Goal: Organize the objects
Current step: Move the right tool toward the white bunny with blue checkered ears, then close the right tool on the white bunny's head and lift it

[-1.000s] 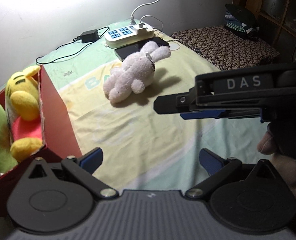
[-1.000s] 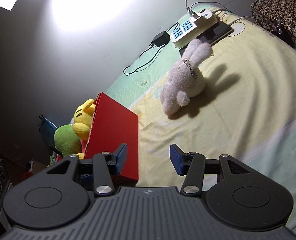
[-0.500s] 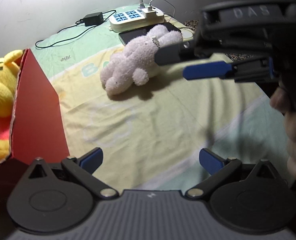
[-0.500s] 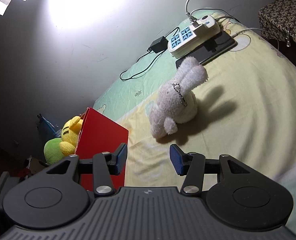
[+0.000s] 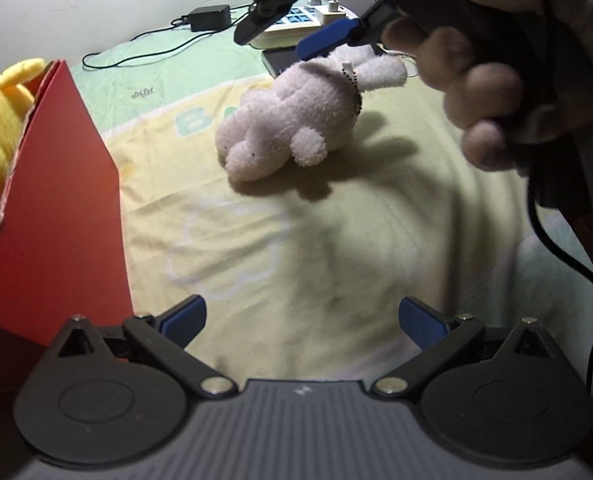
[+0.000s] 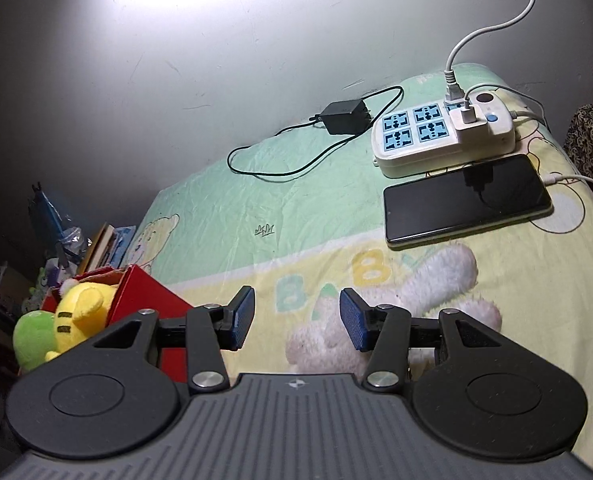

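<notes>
Right gripper (image 6: 294, 320): jaws partly apart, nothing between the pads, poised over the white rabbit toy (image 5: 296, 124), which lies on the bedsheet (image 5: 336, 248) toward the far right, near the phone (image 6: 466, 198) and power strip (image 6: 444, 136). Left gripper (image 5: 302, 320): wide open, empty, above bare sheet. Red box (image 5: 56, 216) stands at left, holding a yellow toy (image 6: 82, 308) and a green toy (image 6: 32, 338). Assessment: approach to pick up the rabbit. Next move requires lowering, centring the jaws across its body, then closing.

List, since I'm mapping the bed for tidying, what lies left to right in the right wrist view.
Green plush → yellow plush → red box → black adapter → power strip
</notes>
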Tool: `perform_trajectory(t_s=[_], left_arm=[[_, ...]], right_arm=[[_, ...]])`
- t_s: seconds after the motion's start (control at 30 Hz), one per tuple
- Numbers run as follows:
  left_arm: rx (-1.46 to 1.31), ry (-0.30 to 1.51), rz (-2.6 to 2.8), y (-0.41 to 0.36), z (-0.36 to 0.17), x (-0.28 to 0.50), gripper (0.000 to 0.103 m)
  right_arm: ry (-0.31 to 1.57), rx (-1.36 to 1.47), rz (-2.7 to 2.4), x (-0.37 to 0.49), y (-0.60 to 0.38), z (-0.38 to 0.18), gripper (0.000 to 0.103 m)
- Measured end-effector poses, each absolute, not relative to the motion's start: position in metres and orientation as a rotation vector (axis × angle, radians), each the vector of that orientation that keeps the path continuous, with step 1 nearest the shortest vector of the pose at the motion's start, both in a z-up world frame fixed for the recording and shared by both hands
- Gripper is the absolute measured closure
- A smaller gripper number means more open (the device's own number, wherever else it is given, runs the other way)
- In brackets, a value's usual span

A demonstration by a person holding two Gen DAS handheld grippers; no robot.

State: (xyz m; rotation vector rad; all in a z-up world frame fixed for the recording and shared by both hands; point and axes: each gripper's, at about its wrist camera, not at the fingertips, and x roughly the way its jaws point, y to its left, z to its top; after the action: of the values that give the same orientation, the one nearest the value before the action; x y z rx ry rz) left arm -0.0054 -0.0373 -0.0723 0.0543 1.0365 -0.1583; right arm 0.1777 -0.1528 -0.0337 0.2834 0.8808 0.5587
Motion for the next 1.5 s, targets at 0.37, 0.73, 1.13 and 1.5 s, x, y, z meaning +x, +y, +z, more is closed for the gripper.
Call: perform_trajectory(t_s=[0.37, 0.73, 1.13, 1.5], left_arm=[[0.032, 1.052, -0.143, -0.032, -0.075, -0.003, 0.001], [0.003, 1.058, -0.176, -0.025, -0.067, -0.005, 0.001], [0.04, 1.02, -0.283, -0.028, -0.044, -0.018, 0.001], [-0.015, 0.952, -0.37, -0.014, -0.025, -0.012, 0.002]], right_arm=[[1.002, 0.215, 0.537, 0.221, -0.127, -0.06, 0.053], [1.007, 0.304, 0.721, 0.181, -0.152, -0.055, 0.053], [1.043, 0.479, 0.813, 0.12, -0.214, -0.063, 0.065], [1.162, 0.544, 0.698, 0.069, -0.252, -0.083, 0.066]])
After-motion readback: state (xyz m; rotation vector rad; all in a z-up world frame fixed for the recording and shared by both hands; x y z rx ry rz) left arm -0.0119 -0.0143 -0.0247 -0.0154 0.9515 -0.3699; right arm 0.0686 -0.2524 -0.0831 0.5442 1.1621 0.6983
